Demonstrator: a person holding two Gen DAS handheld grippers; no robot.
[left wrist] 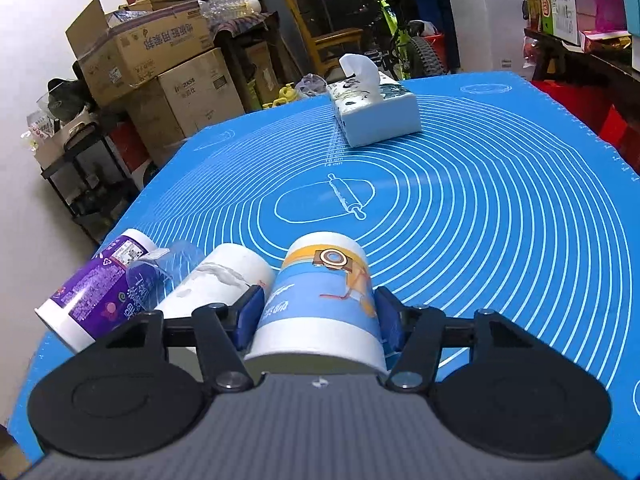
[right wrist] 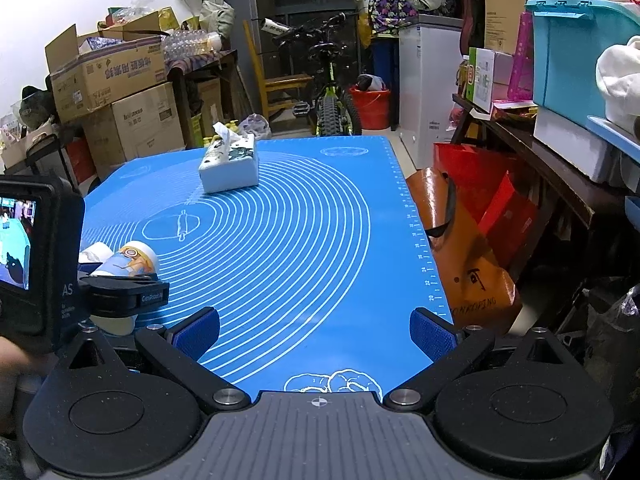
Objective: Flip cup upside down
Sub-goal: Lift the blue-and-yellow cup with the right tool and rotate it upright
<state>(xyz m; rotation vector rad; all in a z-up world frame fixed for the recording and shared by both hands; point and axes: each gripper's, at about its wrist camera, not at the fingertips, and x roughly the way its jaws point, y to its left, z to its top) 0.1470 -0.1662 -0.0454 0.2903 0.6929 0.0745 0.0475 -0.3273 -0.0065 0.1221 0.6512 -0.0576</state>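
**Hidden rims, cropped edges, unreadable print**

The cup's (left wrist: 320, 304) open rim drops behind the left hand-held gripper's (left wrist: 318, 320) grey body, so its mouth cannot be seen. From the right wrist, the same cup (right wrist: 130, 262) is half covered by the left unit's black frame and camera (right wrist: 36, 260). The purple-labelled cup's (left wrist: 92, 292) print is too small to read. The worktop's (right wrist: 320, 240) near corners are cut off by both hand-held grippers' bodies.
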